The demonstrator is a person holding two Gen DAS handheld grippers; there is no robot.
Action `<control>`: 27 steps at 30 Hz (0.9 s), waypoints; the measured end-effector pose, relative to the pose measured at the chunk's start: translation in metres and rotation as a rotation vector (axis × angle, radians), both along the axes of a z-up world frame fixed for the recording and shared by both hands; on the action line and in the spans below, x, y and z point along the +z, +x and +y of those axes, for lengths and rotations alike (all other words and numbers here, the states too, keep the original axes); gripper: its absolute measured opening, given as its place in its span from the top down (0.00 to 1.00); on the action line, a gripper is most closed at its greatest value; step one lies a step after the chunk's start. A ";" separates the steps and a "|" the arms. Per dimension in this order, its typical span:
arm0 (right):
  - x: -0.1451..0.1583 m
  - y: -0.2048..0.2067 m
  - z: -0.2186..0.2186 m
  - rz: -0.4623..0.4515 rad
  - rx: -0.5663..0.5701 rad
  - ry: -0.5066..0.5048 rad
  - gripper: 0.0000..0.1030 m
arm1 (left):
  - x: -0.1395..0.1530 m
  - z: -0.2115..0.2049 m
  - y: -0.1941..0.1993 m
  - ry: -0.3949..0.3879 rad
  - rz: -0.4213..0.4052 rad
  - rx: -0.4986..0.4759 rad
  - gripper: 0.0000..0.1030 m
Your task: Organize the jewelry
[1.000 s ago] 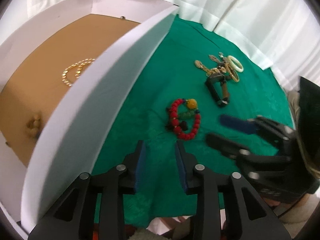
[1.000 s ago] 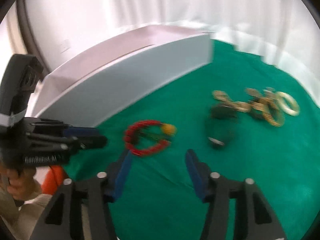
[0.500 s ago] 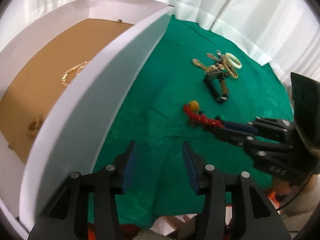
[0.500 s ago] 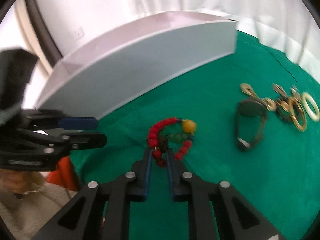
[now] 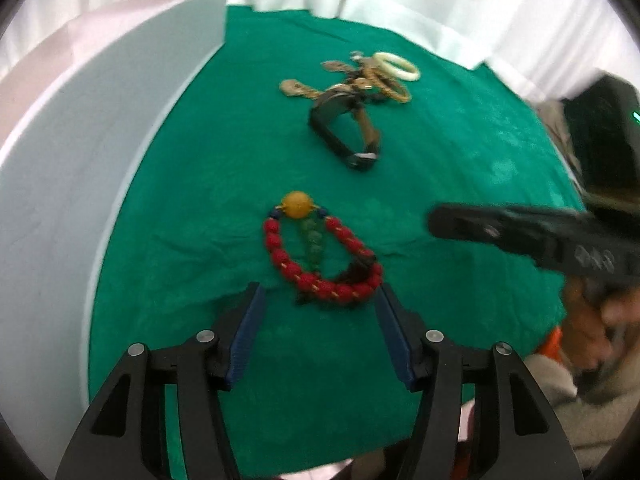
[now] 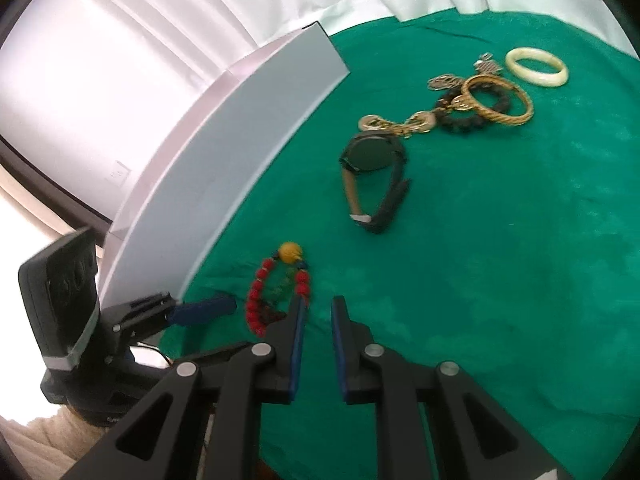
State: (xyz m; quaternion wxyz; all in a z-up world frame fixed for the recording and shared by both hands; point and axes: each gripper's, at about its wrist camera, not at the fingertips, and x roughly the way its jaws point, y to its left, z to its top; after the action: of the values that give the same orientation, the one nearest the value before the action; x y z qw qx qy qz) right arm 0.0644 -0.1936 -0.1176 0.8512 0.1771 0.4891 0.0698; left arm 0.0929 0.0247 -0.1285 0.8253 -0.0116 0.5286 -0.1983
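A: How many pieces lie on the green tabletop (image 6: 500,280)?

B: One red bead bracelet (image 5: 320,252) with a single yellow bead (image 5: 297,205), near the white box (image 6: 240,148). One black watch (image 6: 374,168) further out. Beyond it a tangle: one gold bangle (image 6: 498,98), one dark bead bracelet (image 6: 474,114), one gold chain (image 6: 400,124), a few small charms I cannot count. One white bangle (image 6: 536,66) lies apart at the far end.

A: And the claws?

B: Two. The left claw (image 5: 318,310) has just been opening; its fingers stand wide apart, either side of the red bracelet's near end, not pressing it. The right claw (image 6: 318,312) is nearly closed, a narrow gap between its pads, nothing held. It has just parted slightly and sits just beside the red bracelet.

A: So the red bracelet?

B: Flat on the cloth, gripped by neither.
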 end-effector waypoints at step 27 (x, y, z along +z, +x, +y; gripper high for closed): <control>-0.003 -0.024 0.040 -0.059 0.116 -0.175 0.60 | 0.106 0.039 0.043 -0.318 -0.013 0.191 0.93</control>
State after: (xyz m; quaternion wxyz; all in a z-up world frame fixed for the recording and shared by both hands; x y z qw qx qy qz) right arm 0.0406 -0.1531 -0.1207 0.8719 0.0715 0.4776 0.0813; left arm 0.1355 0.0640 -0.0222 0.8316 -0.1907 0.4818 -0.1999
